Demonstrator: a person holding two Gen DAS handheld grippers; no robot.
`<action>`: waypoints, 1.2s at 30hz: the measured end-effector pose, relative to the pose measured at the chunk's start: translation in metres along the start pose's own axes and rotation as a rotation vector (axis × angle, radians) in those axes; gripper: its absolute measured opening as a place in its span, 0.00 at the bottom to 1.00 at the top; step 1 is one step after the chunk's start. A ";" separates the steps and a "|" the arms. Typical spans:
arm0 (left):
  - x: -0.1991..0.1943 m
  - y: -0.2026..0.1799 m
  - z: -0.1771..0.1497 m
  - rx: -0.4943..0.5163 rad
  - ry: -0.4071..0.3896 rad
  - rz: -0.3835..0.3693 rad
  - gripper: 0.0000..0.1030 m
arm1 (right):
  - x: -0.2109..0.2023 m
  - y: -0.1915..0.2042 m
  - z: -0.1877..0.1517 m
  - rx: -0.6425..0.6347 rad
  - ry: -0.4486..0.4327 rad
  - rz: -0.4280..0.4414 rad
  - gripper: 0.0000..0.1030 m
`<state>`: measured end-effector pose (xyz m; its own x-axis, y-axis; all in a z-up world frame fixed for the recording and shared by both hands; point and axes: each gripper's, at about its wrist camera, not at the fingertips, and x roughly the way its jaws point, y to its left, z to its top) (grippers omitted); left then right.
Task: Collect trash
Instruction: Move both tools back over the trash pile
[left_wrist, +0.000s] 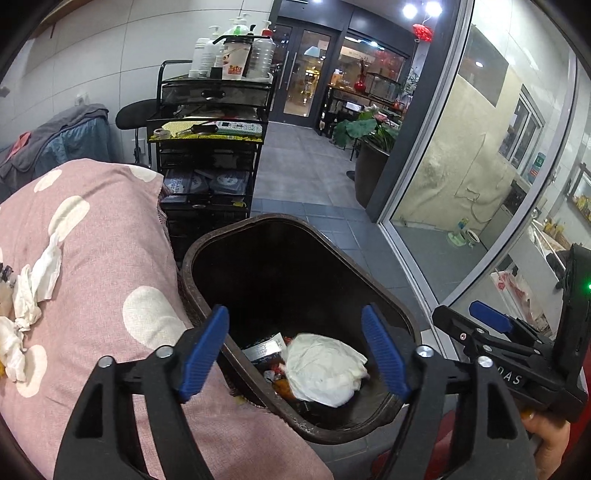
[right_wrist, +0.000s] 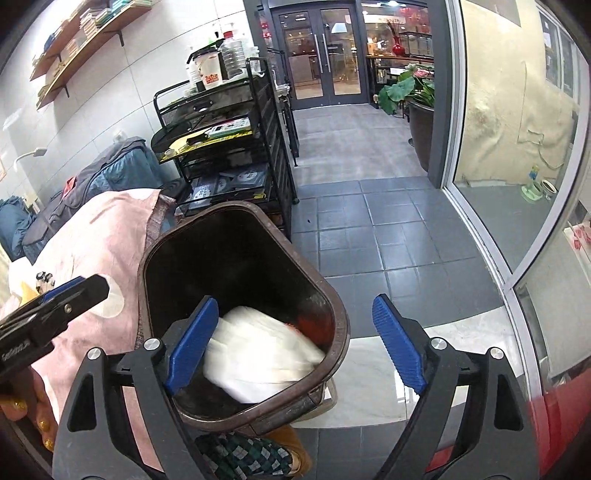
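Lying crumpled and white in the brown bin (left_wrist: 384, 317), beyond and below both wide-spread, empty grippers (left_wrist: 295, 350) (right_wrist: 295, 339): tissue wad (left_wrist: 325, 369).

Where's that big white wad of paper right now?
The white paper wad lies at the bottom of the brown trash bin, on other scraps, beside the pink bedcover; both wrist views show it.

The tall plastic trash bin (left_wrist: 207, 258) is dark brown, black inside. The crumpled paper wad (left_wrist: 325, 373) within it is white. The cotton bed cover (left_wrist: 110, 258) is dusty pink with cream oval spots. The crumpled tissues (left_wrist: 33, 291) on it are white. The ribbed gripper pads (left_wrist: 205, 350) are blue on black arms.
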<state>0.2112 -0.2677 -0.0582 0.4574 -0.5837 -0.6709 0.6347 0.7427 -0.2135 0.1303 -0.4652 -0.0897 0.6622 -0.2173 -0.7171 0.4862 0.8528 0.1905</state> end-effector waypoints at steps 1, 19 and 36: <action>0.000 0.000 0.000 0.001 -0.001 0.001 0.79 | 0.001 0.000 0.000 0.003 0.002 0.003 0.84; -0.074 0.018 -0.019 0.032 -0.182 0.080 0.94 | 0.006 0.037 -0.005 -0.023 0.005 0.134 0.87; -0.154 0.093 -0.051 -0.063 -0.277 0.312 0.94 | -0.007 0.149 -0.019 -0.183 0.018 0.333 0.88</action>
<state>0.1682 -0.0919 -0.0104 0.7771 -0.3876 -0.4959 0.4039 0.9114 -0.0794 0.1876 -0.3275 -0.0688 0.7560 0.0924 -0.6480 0.1356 0.9464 0.2932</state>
